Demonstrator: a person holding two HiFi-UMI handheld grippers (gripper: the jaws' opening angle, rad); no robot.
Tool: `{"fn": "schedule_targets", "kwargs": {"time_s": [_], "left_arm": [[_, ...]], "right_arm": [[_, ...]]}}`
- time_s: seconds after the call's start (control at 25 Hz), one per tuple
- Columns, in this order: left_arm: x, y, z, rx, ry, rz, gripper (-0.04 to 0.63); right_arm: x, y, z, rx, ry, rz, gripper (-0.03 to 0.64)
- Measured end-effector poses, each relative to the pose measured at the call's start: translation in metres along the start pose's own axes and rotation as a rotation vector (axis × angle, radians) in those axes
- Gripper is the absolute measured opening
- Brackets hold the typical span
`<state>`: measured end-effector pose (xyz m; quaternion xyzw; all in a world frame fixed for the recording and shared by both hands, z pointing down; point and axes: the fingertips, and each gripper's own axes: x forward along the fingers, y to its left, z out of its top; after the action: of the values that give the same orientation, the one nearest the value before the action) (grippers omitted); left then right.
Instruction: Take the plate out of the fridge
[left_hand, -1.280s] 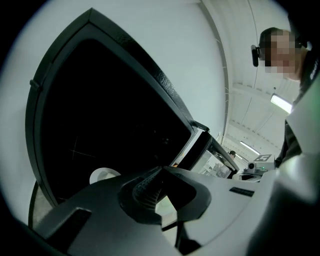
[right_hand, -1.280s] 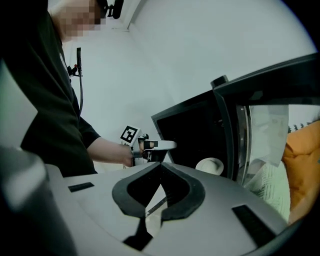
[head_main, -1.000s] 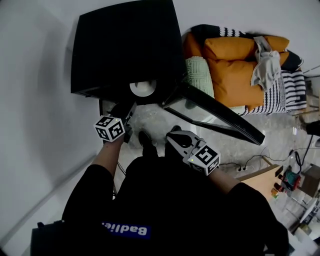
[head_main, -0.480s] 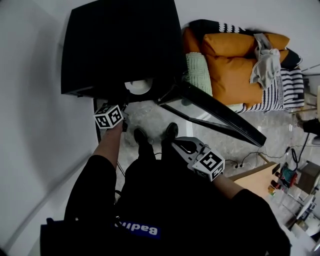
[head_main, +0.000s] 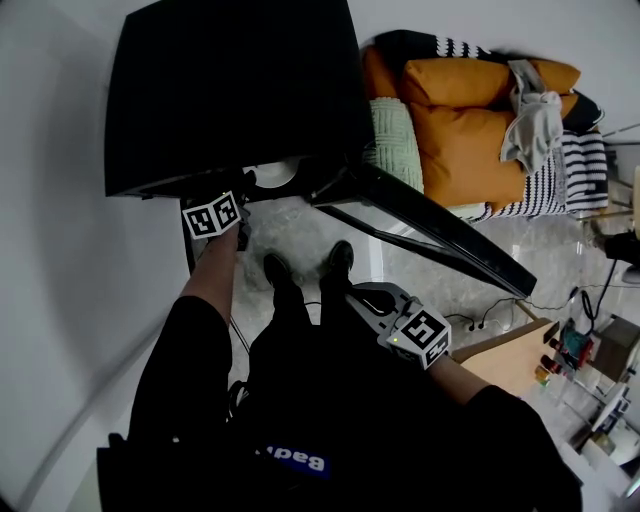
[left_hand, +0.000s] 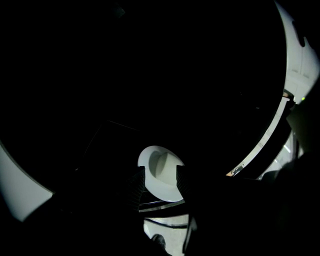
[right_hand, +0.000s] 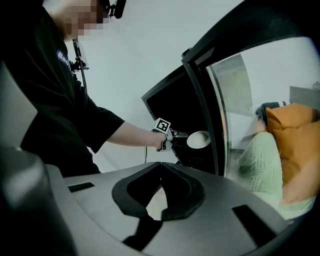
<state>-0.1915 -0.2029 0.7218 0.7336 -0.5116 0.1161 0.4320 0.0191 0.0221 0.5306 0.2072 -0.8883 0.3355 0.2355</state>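
A white plate lies on a shelf inside the black fridge, near its front edge. My left gripper reaches into the dark interior. In the left gripper view the plate shows between the two fingertips. The left gripper has its jaws opening, and the pads do not press on the plate. The right gripper view shows that gripper just short of the plate. My right gripper hangs low by the person's legs, and its tips are shut on nothing.
The fridge's glass door stands swung open to the right. Behind it is a sofa with orange cushions and a green cushion. A white wall closes the left side. A wooden table with small items stands at lower right.
My left gripper has moved up and forward, into the fridge toward the plate. The right gripper has stayed low with only a small shift.
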Motion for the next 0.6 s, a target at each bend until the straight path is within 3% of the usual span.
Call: {"fn": "schedule_targets", "kwargs": {"time_s": [0.6], "left_arm": [[0.024,0.021,-0.021,-0.057,0.124,0.070,0.181]], "right_arm": [[-0.003,-0.010,-0.015,0.050,0.011,-0.025,0.008]]}}
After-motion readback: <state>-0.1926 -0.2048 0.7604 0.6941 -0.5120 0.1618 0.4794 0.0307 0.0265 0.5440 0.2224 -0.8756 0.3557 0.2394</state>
